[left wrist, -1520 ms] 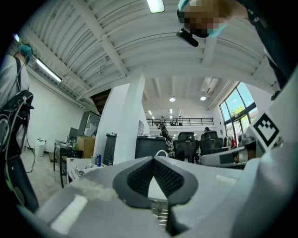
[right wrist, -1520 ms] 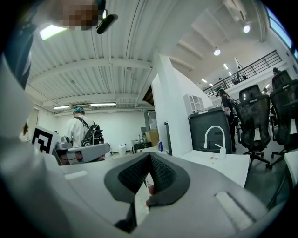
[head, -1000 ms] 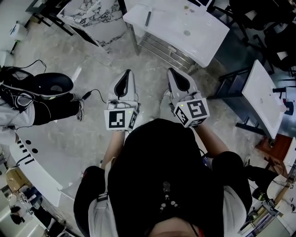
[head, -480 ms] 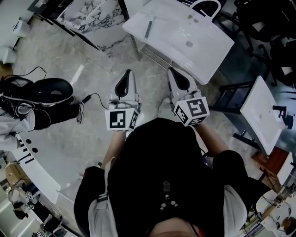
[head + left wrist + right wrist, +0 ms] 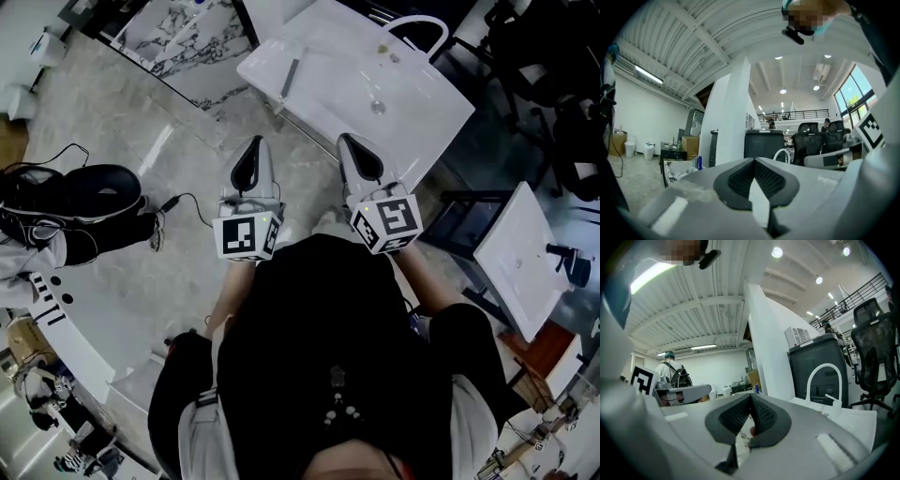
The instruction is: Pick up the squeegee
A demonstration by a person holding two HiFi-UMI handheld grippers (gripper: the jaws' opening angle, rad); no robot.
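Note:
The squeegee (image 5: 289,77), a slim dark grey bar, lies on the left part of a white sink top (image 5: 412,103) ahead of me in the head view. A white arched faucet (image 5: 412,23) rises at the sink's far side and also shows as an arched faucet (image 5: 825,376) in the right gripper view. My left gripper (image 5: 248,157) and right gripper (image 5: 357,152) are held level side by side before my body, short of the sink's near edge. Both are shut with nothing between the pads. The squeegee does not show in either gripper view.
A black backpack (image 5: 89,192) with a cable lies on the floor to the left. A marble-topped table (image 5: 187,37) stands at the far left, a second white sink (image 5: 516,258) at the right, black office chairs (image 5: 553,66) beyond. A curved white counter (image 5: 56,333) is at the lower left.
The sink top with the squeegee has come nearer and lower in the head view as I moved forward. Both grippers stay shut and side by side.

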